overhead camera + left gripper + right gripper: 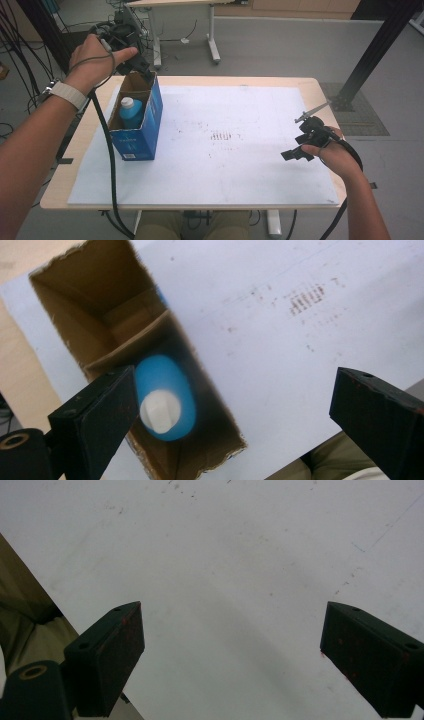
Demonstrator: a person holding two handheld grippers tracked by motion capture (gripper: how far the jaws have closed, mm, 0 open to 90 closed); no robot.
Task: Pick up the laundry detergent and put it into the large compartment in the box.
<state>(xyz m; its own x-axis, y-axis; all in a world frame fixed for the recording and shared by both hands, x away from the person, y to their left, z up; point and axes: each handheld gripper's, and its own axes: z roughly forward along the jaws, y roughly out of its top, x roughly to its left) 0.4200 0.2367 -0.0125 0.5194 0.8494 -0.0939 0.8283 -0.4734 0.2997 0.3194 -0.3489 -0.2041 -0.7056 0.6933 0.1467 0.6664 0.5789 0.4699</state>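
The bench (310, 85) carries a white sheet (235, 165) over most of its top. At about nine o'clock on that sheet stands a blue box (145, 132), top open, with a blue bottle (131, 112) upright inside it, white cap up. The left gripper (145, 70) hangs just above the box's far rim at twelve o'clock, jaws spread wide with nothing between them. The right gripper (295, 152) hovers over bare sheet at three o'clock, jaws likewise spread and empty.
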